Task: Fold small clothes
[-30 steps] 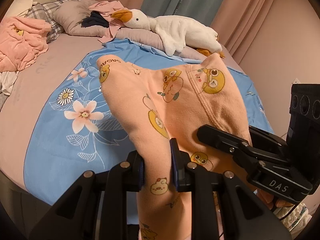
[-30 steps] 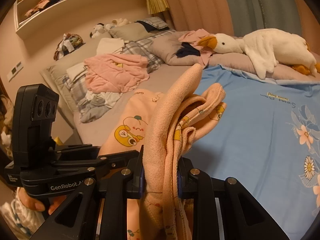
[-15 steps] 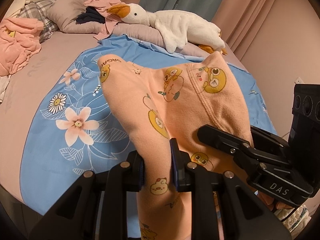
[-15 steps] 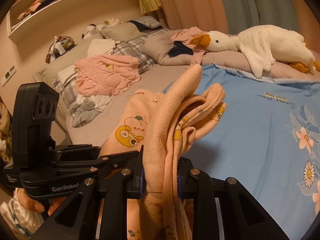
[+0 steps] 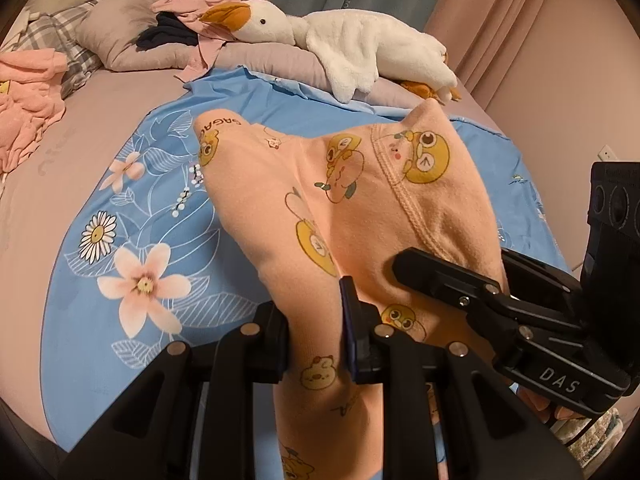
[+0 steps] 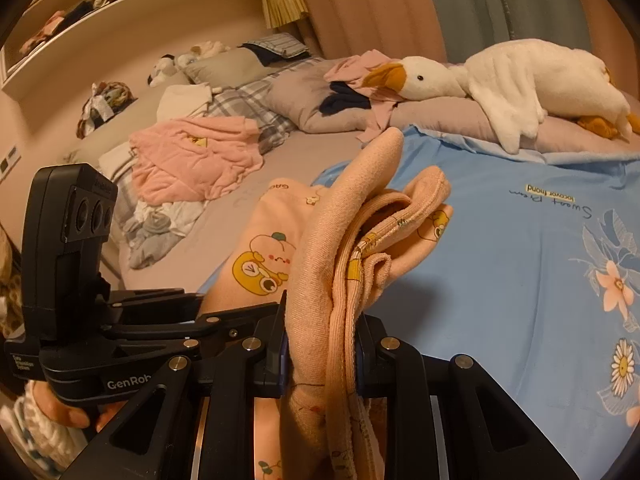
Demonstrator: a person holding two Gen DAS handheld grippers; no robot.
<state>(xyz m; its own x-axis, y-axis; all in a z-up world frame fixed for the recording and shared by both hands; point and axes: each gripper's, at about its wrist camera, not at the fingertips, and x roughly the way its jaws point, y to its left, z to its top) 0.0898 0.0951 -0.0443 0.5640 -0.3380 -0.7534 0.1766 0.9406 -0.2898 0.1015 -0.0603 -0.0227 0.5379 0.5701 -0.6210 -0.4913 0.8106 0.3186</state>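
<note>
The peach garment is held in the air above the blue sheet on the bed, clamped at one part by the left tool and, bunched in several layers, by the right tool. Both sets of jaws are closed on cloth. A skewed fold is risked if the bunched layers in the right tool are laid down unsorted (the waistband is seen doubled over there). Cloth could also be let slip from the thinner left grip if the tools are drawn apart too hard, and the garment would be dropped crumpled. The plush goose lies well clear
</note>
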